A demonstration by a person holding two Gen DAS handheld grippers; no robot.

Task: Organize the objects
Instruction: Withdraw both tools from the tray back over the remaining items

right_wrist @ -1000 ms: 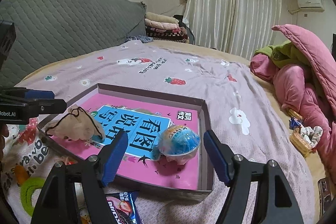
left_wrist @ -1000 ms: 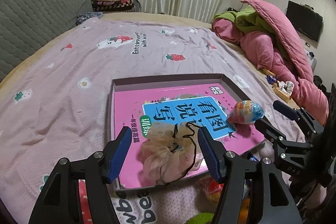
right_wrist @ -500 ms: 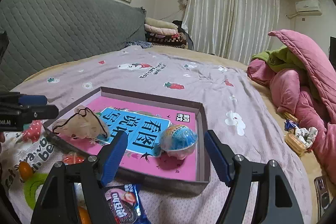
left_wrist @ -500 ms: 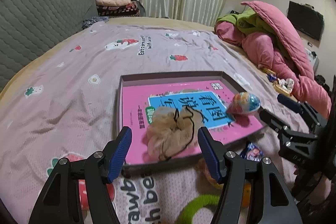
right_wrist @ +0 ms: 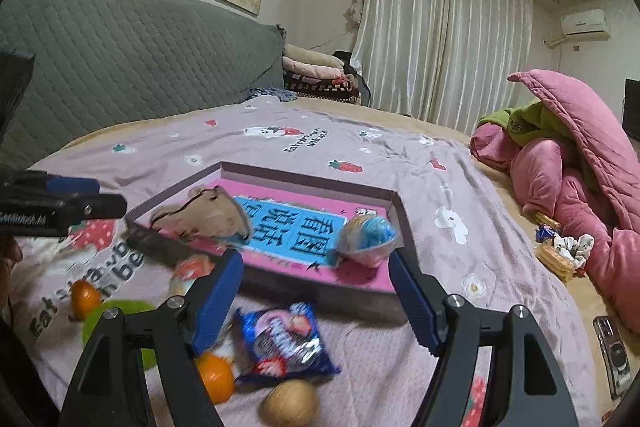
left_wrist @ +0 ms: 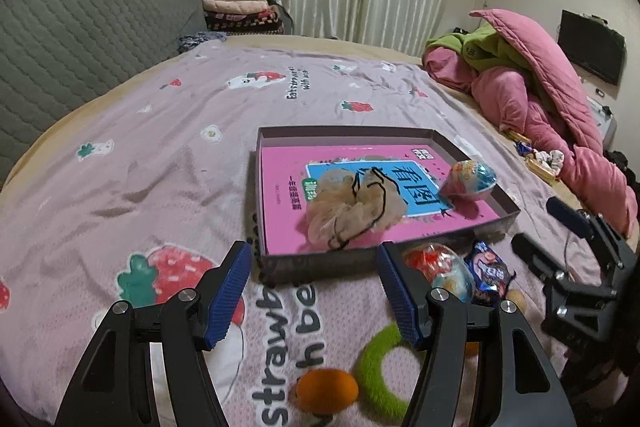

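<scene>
Toys and snacks lie on the bed in front of the shallow box [left_wrist: 384,259]. The left gripper [left_wrist: 314,291] and the right gripper [right_wrist: 316,293] both stand wide open and hold nothing. Inside the box are a pink book [left_wrist: 280,211], a beige mesh pouch [left_wrist: 352,211] and a blue egg toy [right_wrist: 370,235]. A blue snack packet [right_wrist: 284,343] lies near the right gripper's fingers, beside an orange ball [right_wrist: 216,375]. The lilac sheet [left_wrist: 120,163] has strawberry prints.

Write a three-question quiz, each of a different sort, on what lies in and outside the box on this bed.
1. True or false: the egg toy lies inside the box.
2. What lies nearest the right gripper? A snack packet; B phone; C quilt
3. Fill in: the left gripper holds ____.

Key: 1 true; 2 A; 3 nothing
</scene>
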